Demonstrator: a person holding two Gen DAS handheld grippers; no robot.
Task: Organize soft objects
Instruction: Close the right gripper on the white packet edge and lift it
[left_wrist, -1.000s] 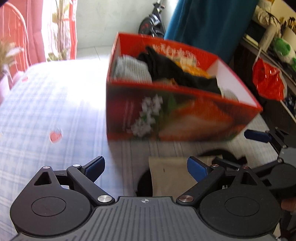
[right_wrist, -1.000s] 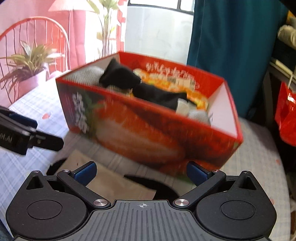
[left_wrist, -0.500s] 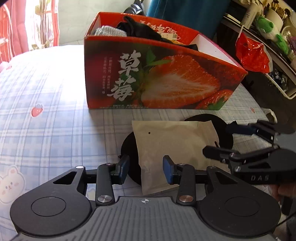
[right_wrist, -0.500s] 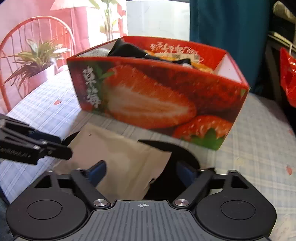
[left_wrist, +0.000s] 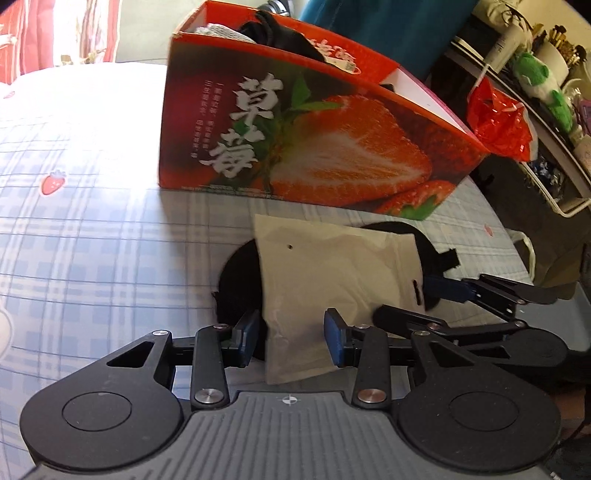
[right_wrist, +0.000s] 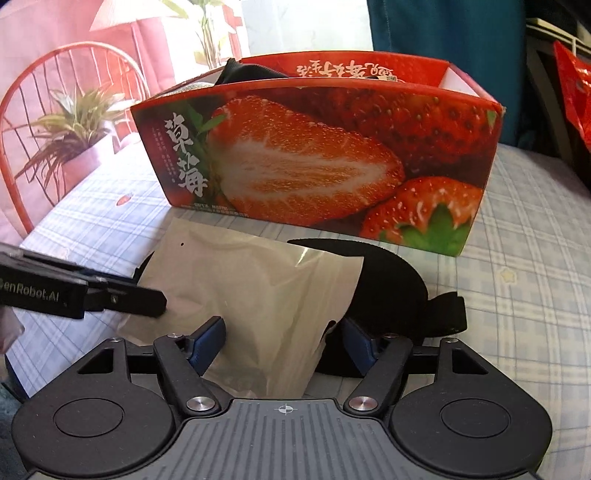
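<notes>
- Two views are on record, left wrist first. Left tool (left_wrist: 291, 338) sits low over the checked worktop (left_wrist: 92, 229), fingers parted with a gap between the blue pads, straddling the near edge of a pale plastic bag (left_wrist: 332, 280); no pinch is confirmed.
- Same view: the bag lies flat over a black soft item (left_wrist: 240, 273), just in front of the strawberry box (left_wrist: 295, 147). Dark soft goods (left_wrist: 273, 27) show above the box rim.
- Only this view shows the red plastic bag (left_wrist: 498, 125) and a green plush toy (left_wrist: 543, 77) on the shelf at right, and the right tool (left_wrist: 436, 299) reaching in from the right, its fingers spread about the bag's right edge.
- Right wrist view: right tool (right_wrist: 282, 341) is low and level, fingers parted, the bag's (right_wrist: 251, 280) near corner between them; contact cannot be told.
- Only this view shows the black item's strap end (right_wrist: 443, 310) at right, a potted plant (right_wrist: 74, 125) and a red wire chair (right_wrist: 55, 92) at left.
- Left tool (right_wrist: 147, 297) enters from the left, tip over the bag's left edge.
</notes>
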